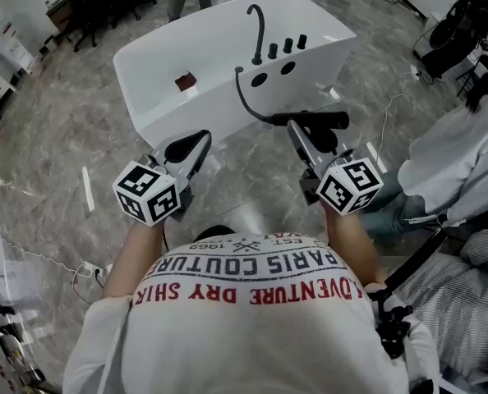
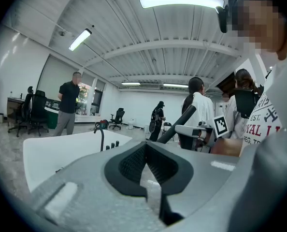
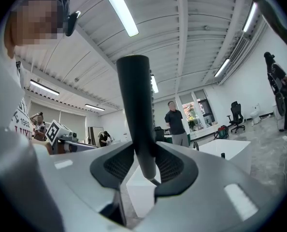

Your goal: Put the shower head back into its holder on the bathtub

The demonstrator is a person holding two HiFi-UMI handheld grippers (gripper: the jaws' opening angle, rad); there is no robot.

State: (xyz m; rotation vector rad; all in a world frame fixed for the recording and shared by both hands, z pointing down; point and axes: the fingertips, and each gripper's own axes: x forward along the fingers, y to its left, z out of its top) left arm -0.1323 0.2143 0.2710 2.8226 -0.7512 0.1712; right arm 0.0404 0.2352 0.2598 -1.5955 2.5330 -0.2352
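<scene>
The black shower head (image 1: 319,120) lies level across my right gripper (image 1: 303,136), whose jaws are shut on its handle, in front of the white bathtub (image 1: 186,48). In the right gripper view the handle (image 3: 134,95) rises between the two pads (image 3: 170,166). A black hose (image 1: 246,97) runs from the handle up to the tub's rim. On that rim stand a curved black faucet (image 1: 258,23), three knobs (image 1: 287,46) and two dark round openings (image 1: 260,79). My left gripper (image 1: 196,148) is shut and empty, off to the tub's near left; its pads (image 2: 134,163) meet.
A person in a white shirt (image 1: 462,158) sits close on the right. Another person (image 2: 66,105) stands beyond the tub. Office chairs (image 1: 458,31) and a floor cable (image 1: 392,109) lie to the right, a white strip (image 1: 87,189) and a power plug (image 1: 88,269) to the left.
</scene>
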